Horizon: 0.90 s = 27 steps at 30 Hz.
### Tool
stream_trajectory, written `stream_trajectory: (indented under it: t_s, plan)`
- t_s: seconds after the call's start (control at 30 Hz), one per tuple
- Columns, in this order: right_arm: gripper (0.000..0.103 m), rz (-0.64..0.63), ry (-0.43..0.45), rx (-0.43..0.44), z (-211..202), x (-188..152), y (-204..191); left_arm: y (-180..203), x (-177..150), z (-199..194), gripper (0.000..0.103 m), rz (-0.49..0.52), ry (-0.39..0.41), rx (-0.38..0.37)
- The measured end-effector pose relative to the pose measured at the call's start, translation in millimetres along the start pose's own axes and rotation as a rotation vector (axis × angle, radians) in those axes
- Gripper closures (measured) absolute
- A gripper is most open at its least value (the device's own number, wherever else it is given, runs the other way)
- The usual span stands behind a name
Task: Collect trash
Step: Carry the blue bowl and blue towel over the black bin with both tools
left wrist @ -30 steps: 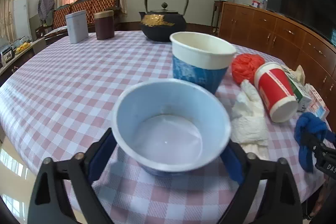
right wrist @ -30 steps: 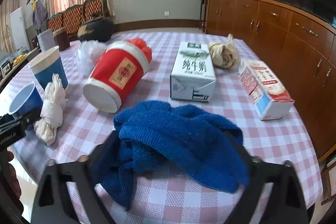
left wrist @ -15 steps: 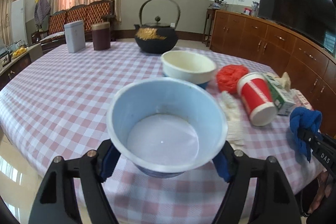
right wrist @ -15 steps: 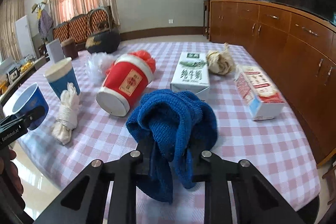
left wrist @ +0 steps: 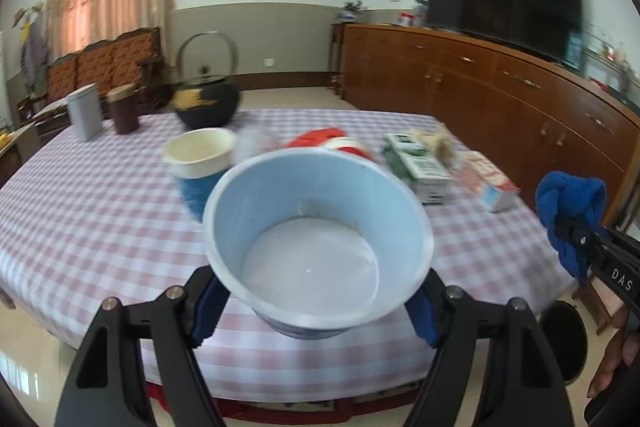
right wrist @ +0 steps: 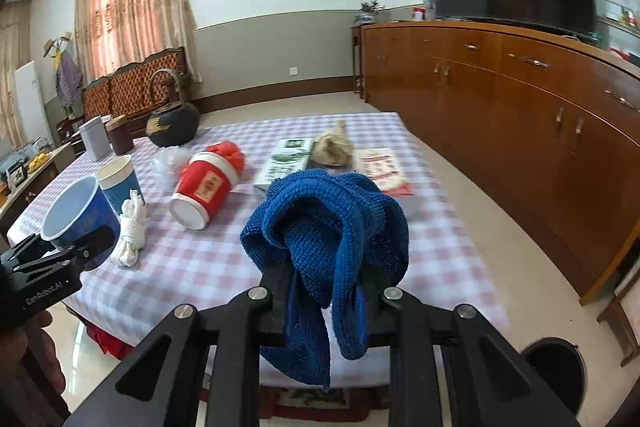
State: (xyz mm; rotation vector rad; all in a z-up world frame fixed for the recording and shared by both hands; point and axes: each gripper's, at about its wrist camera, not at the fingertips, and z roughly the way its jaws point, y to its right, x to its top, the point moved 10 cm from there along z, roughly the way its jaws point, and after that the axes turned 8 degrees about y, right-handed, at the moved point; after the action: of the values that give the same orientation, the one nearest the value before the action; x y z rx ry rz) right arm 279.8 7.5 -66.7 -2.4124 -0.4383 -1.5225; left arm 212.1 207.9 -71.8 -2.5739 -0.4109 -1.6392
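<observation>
Both tongs have risen and pulled back from the counter [right wrist: 192, 267] since the earlier frames, so its near edge and the floor beneath now show.

On the left, the left tongs [left wrist: 320, 291] are clamped on the blue paper cup [left wrist: 318, 243], their blue pads pressing its outer wall on either side; the cup is tilted toward the camera, its pale inside showing, and it hangs clear of the checked cloth. From the right wrist view the same cup [right wrist: 78, 217] sits in the left tongs [right wrist: 60, 255] above the counter's near left edge.

On the counter just beyond it stand a second blue cup [right wrist: 118, 177], upright, and a twisted white rag [right wrist: 130, 231] lying beside it. Farther right, a red cup [right wrist: 206, 187] lies on its side with its white end toward the camera, a red crumpled wad [right wrist: 232, 151] behind it. A white milk carton [right wrist: 286, 157] lies flat next, then a beige crumpled paper [right wrist: 334, 149] and a red-and-white carton [right wrist: 380, 167]. A black kettle [right wrist: 172, 123] and two canisters stand at the far left end.

At the right, the right tongs [right wrist: 326, 287] are closed on the blue knitted cloth [right wrist: 332, 227], which bunches above the fingers and droops below them, off the counter. A dark round bin [right wrist: 556, 367] sits on the floor at the lower right.
</observation>
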Motion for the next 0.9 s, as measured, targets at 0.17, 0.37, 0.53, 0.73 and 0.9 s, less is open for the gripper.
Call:
stream_trajectory:
  t_s: [0.17, 0.37, 0.53, 0.73, 0.9]
  plan:
    - [0.079, 0.03, 0.017, -0.05, -26, -5, 36, 48, -1, -5, 0.026, 0.044, 0.001, -0.078]
    - [0.079, 0.067, 0.029, -0.125, -54, -10, 85, 108, -1, -10, 0.026, 0.091, 0.007, -0.17]
    - [0.079, 0.091, 0.041, -0.19, -75, -13, 127, 151, -3, -13, 0.027, 0.125, 0.007, -0.237]
    - [0.079, 0.114, 0.043, -0.259, -99, -24, 170, 202, -11, -15, 0.027, 0.171, -0.002, -0.322]
    - [0.079, 0.134, 0.038, -0.309, -118, -38, 205, 244, -20, -18, 0.027, 0.206, -0.016, -0.391]
